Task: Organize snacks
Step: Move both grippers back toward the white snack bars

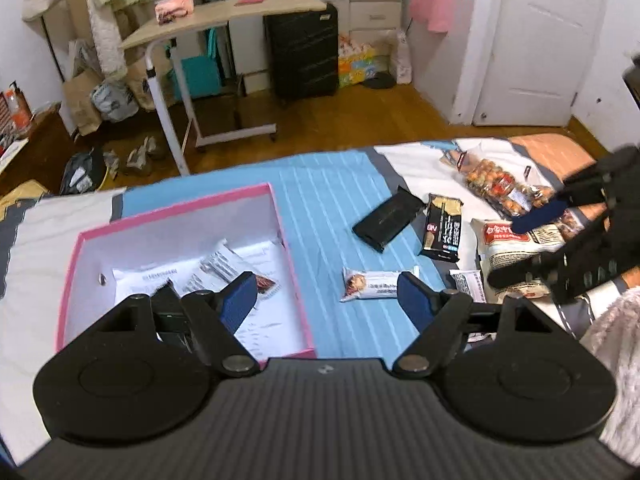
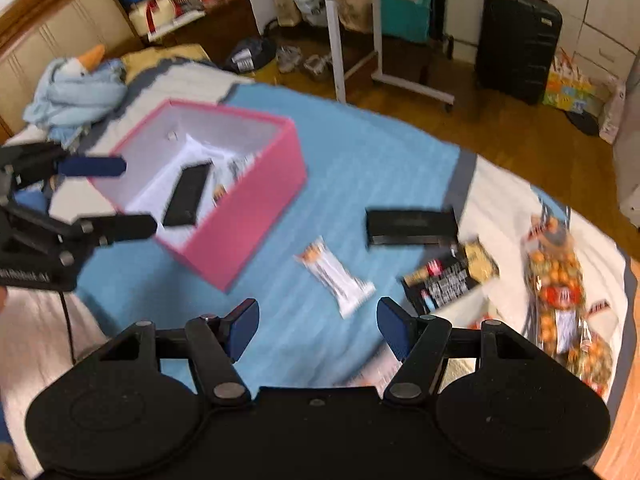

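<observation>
Both grippers hang over the bed with their jaws standing apart and nothing between the blue pads. The left gripper (image 1: 326, 298) is tipped down toward the striped blue cover (image 1: 320, 184); the pink box (image 1: 288, 248) sits just ahead and to its left, its near corner almost under the left finger. Inside the box lie printed paper, a silvery wrapped snack (image 1: 224, 264) and, seen from the right wrist view, a flat black packet (image 2: 188, 194). Just ahead of the left gripper's right finger lies a white snack bar (image 1: 372, 284) flat on the cover. Further ahead and to the right are a black packet (image 1: 386, 220) and, beside it, a dark biscuit pack (image 1: 442, 228). Off to that gripper's far right, the right gripper (image 1: 508, 248) hovers open over a white bag with red lettering (image 1: 516, 244), and beyond it lies a clear bag of orange round snacks (image 1: 496, 188). From the right gripper (image 2: 318, 320), the white bar is just ahead, the pink box ahead to the left with the left gripper beside its near left corner, and the orange snack bag well to the right. That view is blurred.
</observation>
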The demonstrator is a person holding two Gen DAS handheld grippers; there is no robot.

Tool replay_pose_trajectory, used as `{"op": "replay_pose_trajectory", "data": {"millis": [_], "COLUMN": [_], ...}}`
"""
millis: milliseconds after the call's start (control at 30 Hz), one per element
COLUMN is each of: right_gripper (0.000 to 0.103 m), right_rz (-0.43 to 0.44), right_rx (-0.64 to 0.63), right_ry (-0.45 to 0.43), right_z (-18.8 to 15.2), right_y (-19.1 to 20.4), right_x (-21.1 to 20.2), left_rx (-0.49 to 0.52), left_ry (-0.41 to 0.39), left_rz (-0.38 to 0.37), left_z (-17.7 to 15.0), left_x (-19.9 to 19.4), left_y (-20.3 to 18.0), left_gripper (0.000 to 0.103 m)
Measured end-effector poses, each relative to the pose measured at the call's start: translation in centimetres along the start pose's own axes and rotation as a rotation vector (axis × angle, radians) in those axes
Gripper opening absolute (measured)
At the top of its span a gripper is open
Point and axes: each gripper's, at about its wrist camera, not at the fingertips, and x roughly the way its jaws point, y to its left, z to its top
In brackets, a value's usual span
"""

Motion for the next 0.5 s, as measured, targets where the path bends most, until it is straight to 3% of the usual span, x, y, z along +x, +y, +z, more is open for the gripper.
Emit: {"op": "replay_pose_trajectory", "data": {"millis": [400, 500], "right_gripper": [0.072, 0.070], "right_rz": [0.024, 0.054], "right_rx": [0.120, 0.138], "right_ry": [0.140, 0.155], "right_z": [-3.6, -4.1], "right_y": [-5.1, -6.0], "right_x": [7.6, 8.9], "left_rx": [-0.136, -0.185], "left_ry": [0.158, 0.194], "left_rz": [-0.074, -0.052], "left_z": [-0.5, -0.7], "left_x": [10.0, 13.1], "left_y": [-4.9, -5.5], "left_gripper": [0.067, 0.057]}}
